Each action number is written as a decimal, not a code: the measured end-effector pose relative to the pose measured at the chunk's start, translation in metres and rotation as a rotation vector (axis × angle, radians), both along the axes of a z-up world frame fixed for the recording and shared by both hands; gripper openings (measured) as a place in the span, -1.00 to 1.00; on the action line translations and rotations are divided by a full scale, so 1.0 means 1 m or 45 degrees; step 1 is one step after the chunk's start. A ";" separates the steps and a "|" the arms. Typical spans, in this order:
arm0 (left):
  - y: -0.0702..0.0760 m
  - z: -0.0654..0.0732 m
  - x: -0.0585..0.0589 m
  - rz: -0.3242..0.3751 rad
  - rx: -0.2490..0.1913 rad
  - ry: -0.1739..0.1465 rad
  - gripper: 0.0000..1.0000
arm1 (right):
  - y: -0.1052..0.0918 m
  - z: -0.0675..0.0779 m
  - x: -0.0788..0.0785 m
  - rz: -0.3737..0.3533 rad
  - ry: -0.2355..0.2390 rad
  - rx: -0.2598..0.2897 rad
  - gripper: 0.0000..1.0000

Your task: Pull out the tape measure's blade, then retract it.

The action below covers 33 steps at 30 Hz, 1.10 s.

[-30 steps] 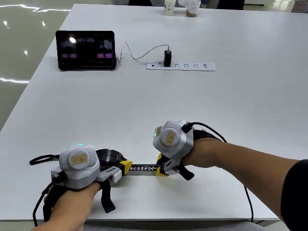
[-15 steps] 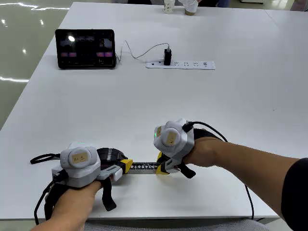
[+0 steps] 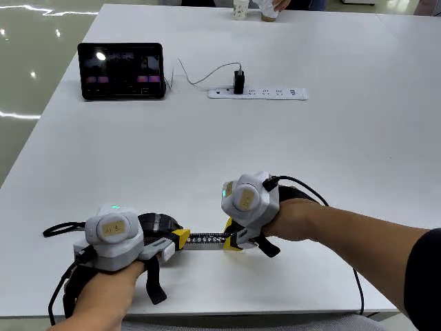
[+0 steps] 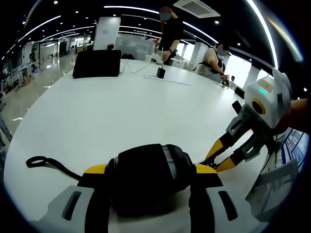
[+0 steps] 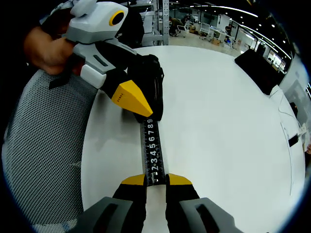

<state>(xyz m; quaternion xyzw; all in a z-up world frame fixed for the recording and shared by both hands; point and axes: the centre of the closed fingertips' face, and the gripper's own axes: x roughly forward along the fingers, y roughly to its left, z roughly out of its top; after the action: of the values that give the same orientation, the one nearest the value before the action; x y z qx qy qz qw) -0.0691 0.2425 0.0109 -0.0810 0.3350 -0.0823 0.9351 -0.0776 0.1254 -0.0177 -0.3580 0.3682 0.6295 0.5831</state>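
The left hand-held gripper (image 4: 150,170) is clamping the black tape measure case (image 3: 157,222) between its yellow-tipped jaws, close to the front edge of the counter (image 3: 289,158), toward its left corner. The right hand-held gripper (image 5: 155,180) is pinching the end of the blade (image 5: 151,145), jaws narrowed onto it. The blade is lying flat, numbers up, spanning the short gap between the two. A tablet (image 3: 121,70) and power strip (image 3: 258,93) are sitting toward the far edge.
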 end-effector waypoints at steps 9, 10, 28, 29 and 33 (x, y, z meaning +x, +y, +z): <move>0.000 0.000 0.000 -0.004 0.001 0.001 0.21 | 0.010 0.000 -0.001 0.011 -0.003 0.006 -0.77; 0.000 0.000 0.000 -0.004 0.001 0.000 0.21 | 0.011 0.000 -0.001 0.011 -0.004 0.009 -0.77; 0.001 -0.001 0.001 -0.004 -0.003 0.000 0.22 | 0.025 0.000 -0.003 0.016 0.019 0.048 -0.77; 0.001 -0.001 0.001 -0.004 -0.002 0.000 0.22 | 0.026 0.000 -0.004 0.017 0.019 0.049 -0.77; 0.001 -0.001 0.000 -0.006 -0.004 0.002 0.21 | 0.028 0.000 -0.005 0.018 0.020 0.059 -0.77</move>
<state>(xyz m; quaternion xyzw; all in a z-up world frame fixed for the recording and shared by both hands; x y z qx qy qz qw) -0.0687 0.2433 0.0100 -0.0816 0.3358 -0.0851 0.9345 -0.0824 0.1530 -0.0178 -0.3420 0.3555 0.6446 0.5841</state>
